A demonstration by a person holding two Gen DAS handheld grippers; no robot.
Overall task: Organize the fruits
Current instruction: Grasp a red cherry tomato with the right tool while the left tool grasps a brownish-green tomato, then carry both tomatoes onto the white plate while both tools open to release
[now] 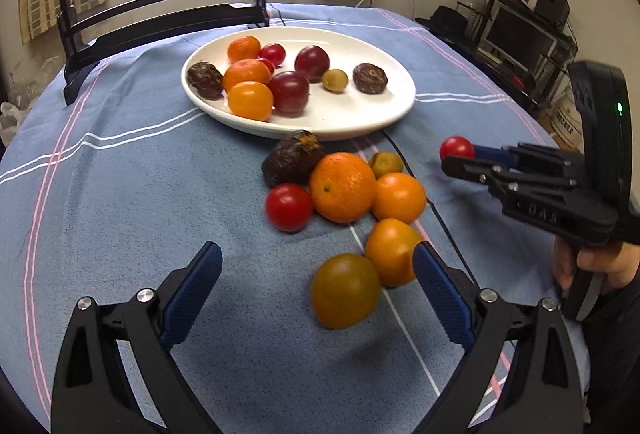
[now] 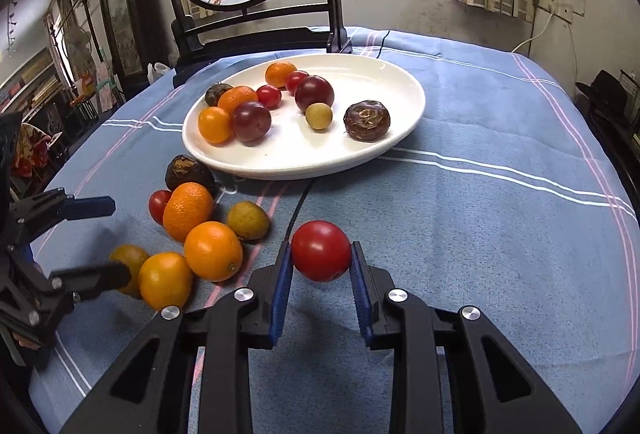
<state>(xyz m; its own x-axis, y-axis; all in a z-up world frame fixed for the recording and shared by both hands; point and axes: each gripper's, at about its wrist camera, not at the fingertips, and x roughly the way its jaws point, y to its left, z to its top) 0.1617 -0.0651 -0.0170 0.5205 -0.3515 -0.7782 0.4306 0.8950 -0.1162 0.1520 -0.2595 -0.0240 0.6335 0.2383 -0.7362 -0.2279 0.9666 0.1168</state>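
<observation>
From the left wrist view, the left gripper (image 1: 318, 268) has its jaws spread wide above the blue cloth of the surface (image 1: 120, 194), with nothing between them; its right finger covers part of an orange fruit (image 1: 390, 250) that lies against a greenish-orange fruit (image 1: 345, 290). Beyond them a loose cluster sits near the white plate (image 1: 384, 114): a large orange (image 1: 342, 187), a red tomato (image 1: 289, 207) blurred at its edges, and a dark brown fruit (image 1: 292, 158) touching the plate's near rim. The right gripper (image 1: 460, 158) enters from the right edge, its body cut off, and its jaws hide most of a small red tomato. From the right wrist view, the right gripper (image 2: 321, 258) has its jaws pinching that red cherry tomato (image 2: 321, 250), glossy and round, held above the cloth toward the near edge of the surface. The plate (image 2: 360, 158) stands toward the far edge, holding oranges, red tomatoes, dark plums and brown fruits. The left gripper (image 2: 108, 238) is cut off at the left edge.
</observation>
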